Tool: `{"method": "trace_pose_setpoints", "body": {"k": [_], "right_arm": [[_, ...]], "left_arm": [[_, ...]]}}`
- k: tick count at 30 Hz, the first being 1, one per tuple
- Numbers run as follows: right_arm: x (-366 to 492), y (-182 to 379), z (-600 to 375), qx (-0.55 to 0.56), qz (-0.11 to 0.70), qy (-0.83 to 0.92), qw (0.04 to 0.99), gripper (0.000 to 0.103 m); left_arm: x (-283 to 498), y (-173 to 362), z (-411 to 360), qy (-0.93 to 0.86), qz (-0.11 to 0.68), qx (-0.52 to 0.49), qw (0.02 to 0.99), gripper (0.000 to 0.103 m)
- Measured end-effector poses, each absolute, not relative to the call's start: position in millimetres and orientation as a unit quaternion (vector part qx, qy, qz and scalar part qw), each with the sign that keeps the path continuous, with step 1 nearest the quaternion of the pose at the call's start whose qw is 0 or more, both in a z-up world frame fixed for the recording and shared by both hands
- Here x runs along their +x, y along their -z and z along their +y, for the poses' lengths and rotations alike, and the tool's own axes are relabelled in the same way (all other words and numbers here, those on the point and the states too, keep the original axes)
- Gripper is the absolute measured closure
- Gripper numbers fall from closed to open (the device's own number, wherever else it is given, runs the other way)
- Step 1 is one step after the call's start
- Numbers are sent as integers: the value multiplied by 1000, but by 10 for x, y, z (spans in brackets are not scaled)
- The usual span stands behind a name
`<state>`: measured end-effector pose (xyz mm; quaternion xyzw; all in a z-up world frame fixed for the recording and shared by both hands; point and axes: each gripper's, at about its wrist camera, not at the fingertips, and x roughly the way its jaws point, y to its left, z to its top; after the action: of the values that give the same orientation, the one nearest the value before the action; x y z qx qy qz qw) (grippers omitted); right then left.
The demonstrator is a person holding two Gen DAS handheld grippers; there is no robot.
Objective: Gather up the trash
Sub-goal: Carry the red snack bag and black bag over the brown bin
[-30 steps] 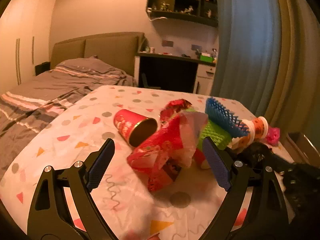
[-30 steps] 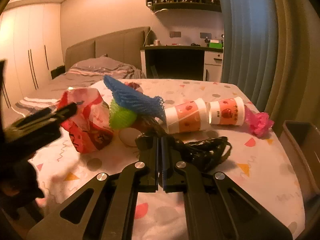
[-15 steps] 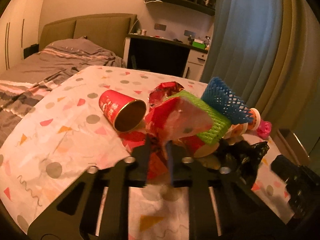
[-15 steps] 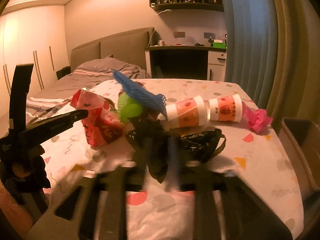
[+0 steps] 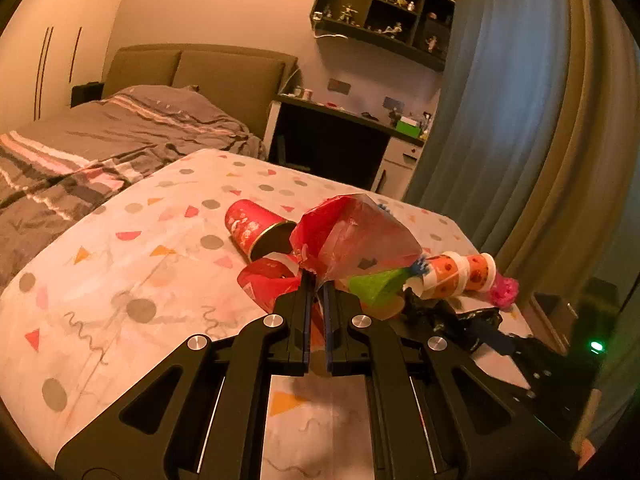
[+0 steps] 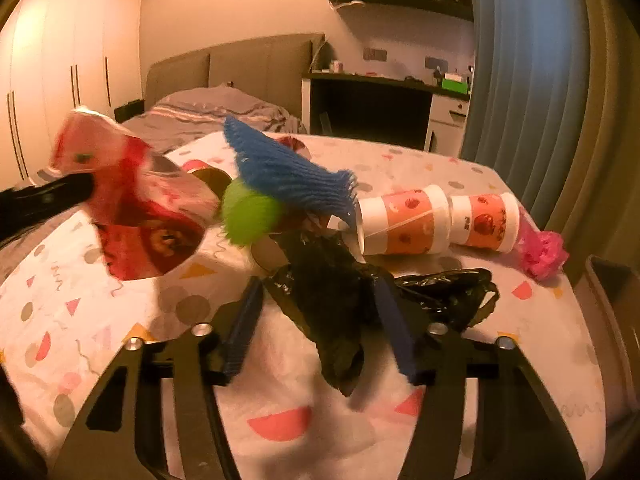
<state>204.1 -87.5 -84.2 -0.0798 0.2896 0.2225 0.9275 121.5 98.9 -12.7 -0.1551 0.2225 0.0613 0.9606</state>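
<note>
My left gripper (image 5: pixel 316 288) is shut on a red snack wrapper (image 5: pixel 352 236) and holds it lifted above the table; the wrapper also shows in the right wrist view (image 6: pixel 136 208). My right gripper (image 6: pixel 320 300) is open, its fingers on either side of a black plastic bag (image 6: pixel 340 300) that hangs a little above the table. Behind lie a blue foam net (image 6: pixel 288 172), a green foam net (image 6: pixel 252 212), two orange paper cups (image 6: pixel 436 220), a pink wad (image 6: pixel 544 252) and a red cup (image 5: pixel 256 232).
The table has a patterned cloth (image 5: pixel 140 280). A bin (image 6: pixel 616 304) stands at the table's right edge. A bed (image 5: pixel 100 140), a desk (image 5: pixel 340 136) and a blue curtain (image 5: pixel 492 120) are behind.
My left gripper closed on the red wrapper and lifted it. My right gripper, shut a second ago, opened around the black bag, which rose off the table.
</note>
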Motion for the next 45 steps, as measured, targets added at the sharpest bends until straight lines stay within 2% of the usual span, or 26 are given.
{"method": "trace_pose_setpoints", "body": {"k": [1, 3, 5, 9, 24, 45], "right_arm": [[2072, 861, -861, -82, 295, -219, 926, 56], [2132, 906, -861, -83, 309, -215, 923, 76], [2163, 923, -890, -76, 317, -215, 920, 88], [2139, 910, -993, -67, 313, -208, 924, 100], [1528, 344, -1938, 30, 222, -196, 955, 101], [1098, 111, -3142, 74, 164, -105, 978, 101]], "left_arm": [[1195, 122, 991, -63, 222, -158, 960, 99], [1147, 107, 993, -67, 221, -162, 959, 99], [1100, 80, 977, -64, 218, -164, 960, 99], [1039, 41, 941, -62, 211, -160, 962, 99], [838, -173, 522, -13, 188, -146, 971, 99], [1070, -290, -712, 109, 194, -100, 970, 99]]}}
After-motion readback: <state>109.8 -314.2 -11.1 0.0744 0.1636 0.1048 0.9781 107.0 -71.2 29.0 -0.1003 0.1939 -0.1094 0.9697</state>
